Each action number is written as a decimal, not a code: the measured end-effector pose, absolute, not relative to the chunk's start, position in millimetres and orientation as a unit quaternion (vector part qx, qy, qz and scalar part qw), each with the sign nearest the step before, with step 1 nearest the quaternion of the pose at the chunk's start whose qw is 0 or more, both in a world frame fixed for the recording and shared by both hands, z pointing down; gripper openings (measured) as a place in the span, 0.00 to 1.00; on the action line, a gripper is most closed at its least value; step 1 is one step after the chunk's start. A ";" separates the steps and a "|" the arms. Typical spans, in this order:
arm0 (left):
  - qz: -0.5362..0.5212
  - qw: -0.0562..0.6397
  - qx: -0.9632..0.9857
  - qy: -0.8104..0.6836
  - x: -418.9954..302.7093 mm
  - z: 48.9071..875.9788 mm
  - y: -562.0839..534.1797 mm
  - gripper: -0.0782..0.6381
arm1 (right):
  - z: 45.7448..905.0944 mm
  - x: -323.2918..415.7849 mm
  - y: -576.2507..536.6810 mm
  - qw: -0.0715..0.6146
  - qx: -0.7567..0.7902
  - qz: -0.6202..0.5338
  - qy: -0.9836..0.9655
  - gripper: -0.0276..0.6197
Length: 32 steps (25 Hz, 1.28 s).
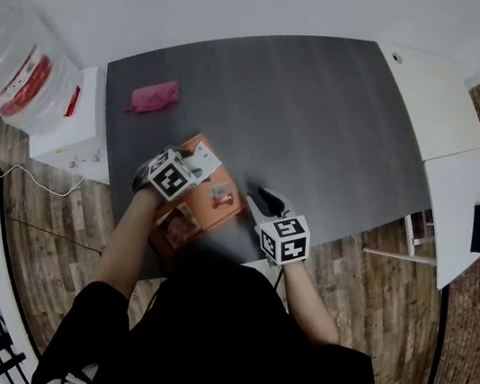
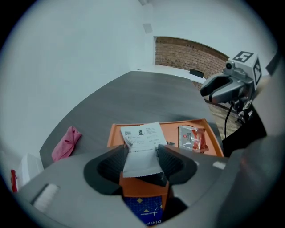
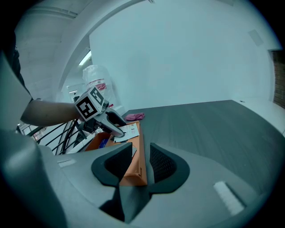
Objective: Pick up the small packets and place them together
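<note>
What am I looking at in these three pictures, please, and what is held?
No robot here: a person holds the left hand-held gripper and the right hand-held gripper. One picture comes from a camera on the person's head, looking down; the other two cameras ride on the grippers and look along their jaws. On the dark table lie a pink cloth and an orange tray holding a white packet and a red-and-clear packet. The white packet sits between the left one's parted jaws; the right one is clamped on the tray's rim.
</note>
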<state>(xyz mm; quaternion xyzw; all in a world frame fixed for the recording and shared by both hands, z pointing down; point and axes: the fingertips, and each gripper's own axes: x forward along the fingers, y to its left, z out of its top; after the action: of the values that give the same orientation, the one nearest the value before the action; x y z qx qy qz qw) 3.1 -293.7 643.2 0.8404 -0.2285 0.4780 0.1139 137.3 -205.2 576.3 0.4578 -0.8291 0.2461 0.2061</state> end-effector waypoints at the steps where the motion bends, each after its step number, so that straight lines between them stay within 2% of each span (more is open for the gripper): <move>1: 0.476 0.112 0.841 -0.231 3.4 641.5 -294.1 0.44 | 575.8 137.1 -205.4 0.206 0.457 0.245 -0.830 0.24; 17: 0.451 0.111 0.842 -0.273 -20.3 615.4 -282.1 0.43 | 564.2 117.3 -203.0 0.207 0.430 0.219 -0.851 0.24; 32: 0.456 0.179 0.824 -0.284 -72.1 636.1 -212.3 0.42 | 563.4 59.2 -193.0 0.223 0.355 0.200 -0.886 0.24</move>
<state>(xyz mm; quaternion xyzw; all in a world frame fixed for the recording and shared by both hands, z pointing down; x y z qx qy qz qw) -72.1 -212.3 636.1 0.8242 -0.2836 0.4564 0.1789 59.2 -193.0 563.4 0.3547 -0.8856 0.2000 0.2235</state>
